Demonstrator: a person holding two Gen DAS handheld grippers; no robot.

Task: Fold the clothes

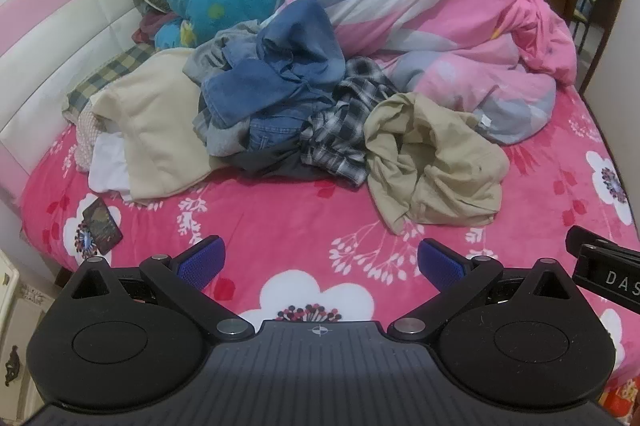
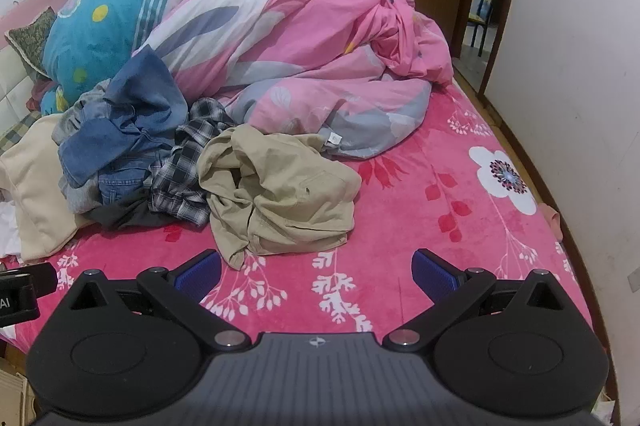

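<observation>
Left gripper (image 1: 320, 262): fingers wide apart, holding nothing, over pink floral bedspread (image 1: 280, 226)
Right gripper (image 2: 316, 272): same, nothing held
Khaki garment (image 2: 280, 194): crumpled, nearest in heap
Grip tip: pinch one hem edge, not bunched layers
Plaid shirt (image 2: 188, 170), denim (image 2: 120, 138): heaped behind, unfolded

Two grippers (image 1: 320, 262) (image 2: 318, 268), one quilt (image 1: 460, 6), one phone (image 1: 102, 225) (garment pile uncountable).

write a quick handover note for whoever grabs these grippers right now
Left gripper: open, empty, above the bedspread.
Right gripper: open, empty, beside it.
Clothes: unfolded heap mid-bed; khaki garment nearest, plaid shirt and jeans behind, cream garment at left.
Done: nothing looks folded.
Left: everything; khaki garment seems the easiest start.
</observation>
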